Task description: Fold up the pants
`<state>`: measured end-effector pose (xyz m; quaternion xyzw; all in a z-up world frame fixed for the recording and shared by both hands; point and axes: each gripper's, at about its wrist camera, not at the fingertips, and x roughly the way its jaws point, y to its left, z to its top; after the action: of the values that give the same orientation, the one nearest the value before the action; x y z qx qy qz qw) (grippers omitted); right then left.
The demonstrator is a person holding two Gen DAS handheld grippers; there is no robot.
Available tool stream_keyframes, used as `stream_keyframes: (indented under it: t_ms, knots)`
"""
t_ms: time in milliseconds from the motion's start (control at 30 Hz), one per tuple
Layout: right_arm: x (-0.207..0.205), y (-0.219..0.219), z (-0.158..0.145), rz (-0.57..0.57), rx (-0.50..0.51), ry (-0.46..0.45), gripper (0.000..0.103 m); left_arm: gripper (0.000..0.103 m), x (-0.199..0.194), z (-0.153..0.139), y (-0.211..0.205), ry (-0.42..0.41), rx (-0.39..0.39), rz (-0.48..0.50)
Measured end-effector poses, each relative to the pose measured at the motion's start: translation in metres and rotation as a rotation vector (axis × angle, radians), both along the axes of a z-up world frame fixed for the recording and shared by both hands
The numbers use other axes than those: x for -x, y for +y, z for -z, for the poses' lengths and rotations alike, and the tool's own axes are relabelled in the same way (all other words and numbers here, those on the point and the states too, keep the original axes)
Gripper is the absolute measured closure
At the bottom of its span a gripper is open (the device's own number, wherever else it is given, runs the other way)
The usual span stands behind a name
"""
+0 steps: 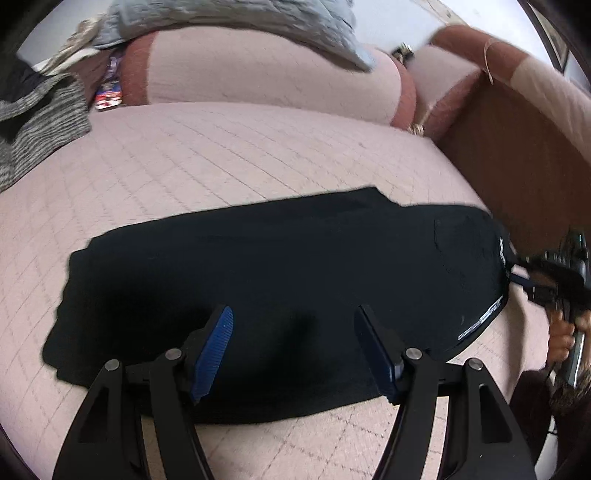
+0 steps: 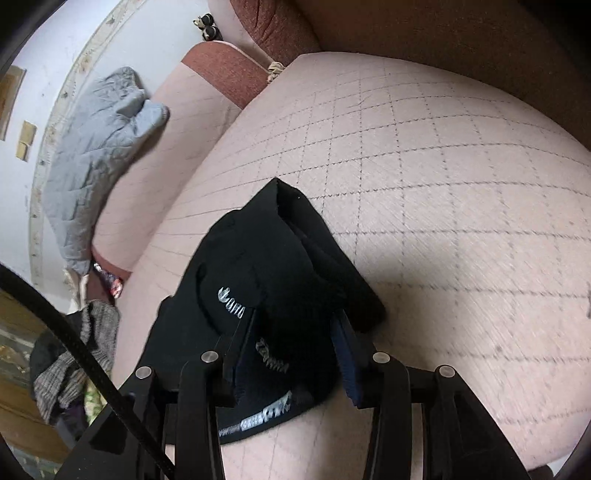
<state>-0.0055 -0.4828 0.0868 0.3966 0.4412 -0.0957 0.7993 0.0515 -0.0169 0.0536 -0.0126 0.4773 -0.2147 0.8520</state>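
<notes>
black pants [image 1: 280, 280] | folded lengthwise | flat on quilted cushion | waistband bunched

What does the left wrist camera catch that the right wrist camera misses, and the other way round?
Only the left wrist view shows the black pants laid out full length, a pale sleeve, and the right gripper seen from outside at the pants' printed end. Only the right wrist view shows that end close up, bunched between the right jaws with its silver lettering, and a black cable. Both show the pink quilted cover, the grey-blue quilt and a striped grey garment.
</notes>
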Motion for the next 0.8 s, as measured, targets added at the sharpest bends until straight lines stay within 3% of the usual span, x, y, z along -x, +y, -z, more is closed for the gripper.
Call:
stream_keyframes:
  t_ms: [67,100,133,333,467,600,667,733,800]
  knots:
    - [-0.004,0.001,0.005,0.013,-0.010,0.001,0.061,0.035,-0.005,0.012,-0.008,0.025,-0.032,0.018]
    - [-0.005,0.001,0.006,0.013,-0.015,0.003,0.083,0.035,-0.006,0.016,-0.010,0.034,-0.042,0.021]
    - [-0.006,0.002,0.006,0.006,-0.042,-0.001,0.093,0.035,-0.007,0.021,-0.011,0.048,-0.053,0.022]
    - [0.014,0.007,-0.028,-0.018,-0.122,-0.063,0.094,0.035,-0.002,0.011,-0.006,0.050,-0.020,0.030]
    - [0.031,-0.001,-0.033,-0.017,-0.190,-0.045,0.094,0.035,-0.002,0.001,0.000,0.041,0.006,0.028]
    - [0.035,-0.012,-0.014,-0.020,-0.088,0.080,0.092,0.035,-0.003,0.003,0.000,0.057,0.012,0.026]
    - [0.036,-0.017,0.008,0.001,-0.057,0.183,0.078,0.035,-0.003,0.010,-0.003,0.071,-0.014,0.028]
    - [0.045,-0.021,0.010,0.044,-0.094,0.143,0.074,0.035,-0.001,0.016,-0.005,0.077,-0.032,0.035]
    - [0.053,-0.018,-0.008,0.093,-0.007,0.120,0.073,0.035,0.001,0.022,-0.004,0.076,-0.042,0.043]
